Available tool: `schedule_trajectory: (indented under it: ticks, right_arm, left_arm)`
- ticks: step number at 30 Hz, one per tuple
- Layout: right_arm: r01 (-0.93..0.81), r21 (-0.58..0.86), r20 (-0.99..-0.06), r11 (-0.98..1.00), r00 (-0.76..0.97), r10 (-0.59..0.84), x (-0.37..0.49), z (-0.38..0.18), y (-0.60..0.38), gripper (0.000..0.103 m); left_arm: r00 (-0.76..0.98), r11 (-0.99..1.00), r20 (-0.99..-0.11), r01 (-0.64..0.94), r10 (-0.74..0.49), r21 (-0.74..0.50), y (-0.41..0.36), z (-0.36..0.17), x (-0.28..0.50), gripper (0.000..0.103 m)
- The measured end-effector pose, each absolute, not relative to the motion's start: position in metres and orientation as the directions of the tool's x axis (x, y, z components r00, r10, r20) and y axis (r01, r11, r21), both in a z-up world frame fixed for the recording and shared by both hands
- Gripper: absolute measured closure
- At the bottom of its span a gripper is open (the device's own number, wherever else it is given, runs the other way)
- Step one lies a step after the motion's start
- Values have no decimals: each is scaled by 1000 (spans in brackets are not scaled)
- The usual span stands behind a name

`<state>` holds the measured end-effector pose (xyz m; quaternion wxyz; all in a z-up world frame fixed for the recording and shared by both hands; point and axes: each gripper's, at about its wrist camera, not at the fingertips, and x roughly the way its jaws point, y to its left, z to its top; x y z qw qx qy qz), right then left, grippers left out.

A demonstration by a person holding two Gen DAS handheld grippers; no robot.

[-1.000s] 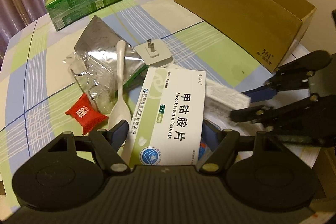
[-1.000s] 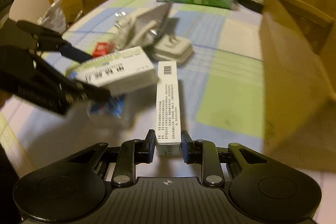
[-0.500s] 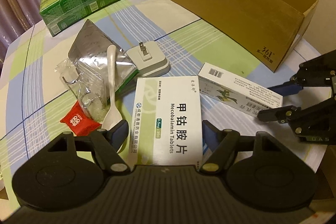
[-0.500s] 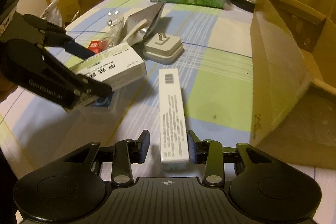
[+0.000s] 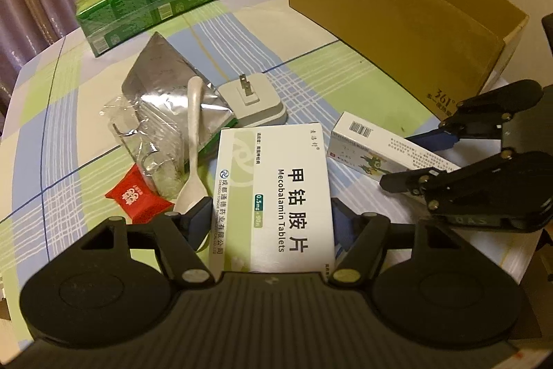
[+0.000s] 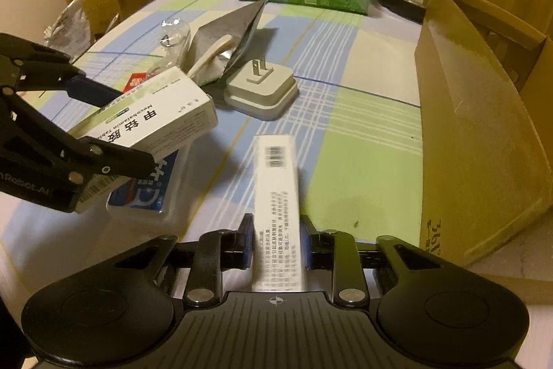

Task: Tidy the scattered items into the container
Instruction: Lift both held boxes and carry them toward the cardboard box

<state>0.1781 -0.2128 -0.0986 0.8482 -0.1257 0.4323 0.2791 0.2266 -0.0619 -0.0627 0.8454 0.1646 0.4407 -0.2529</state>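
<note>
Tools both grip cartons: left tool [image 5: 271, 217], jaws just closing, clasps the Mecobalamin tablet box [image 5: 276, 192] above the tabletop [image 6: 363, 161]; right tool [image 6: 276, 241], also closing, pinches the narrow white box [image 6: 276, 196] beside the cardboard box [image 6: 484, 140].

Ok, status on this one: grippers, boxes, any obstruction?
Left gripper shut on Mecobalamin tablet box. Right gripper, jaws just closing, shut on narrow white box. Cardboard box open, path unobstructed.

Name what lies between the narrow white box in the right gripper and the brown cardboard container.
Nothing: only bare checked tablecloth separates the narrow white box from the brown cardboard container, seen in the right wrist view.
</note>
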Motion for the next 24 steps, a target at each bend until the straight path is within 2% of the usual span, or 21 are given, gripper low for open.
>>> schedule_trajectory:
  ticks: [12, 24]
  right_arm:
    - [-546, 35, -747, 837, 542, 385, 149, -53, -238, 80]
    - [-476, 22, -621, 879, 682, 385, 132, 29, -285, 80]
  left_arm:
    - [500, 828, -815, 560, -293, 46, -64, -47, 205, 36]
    - [554, 795, -762, 600, -336, 86, -108, 8, 183, 36]
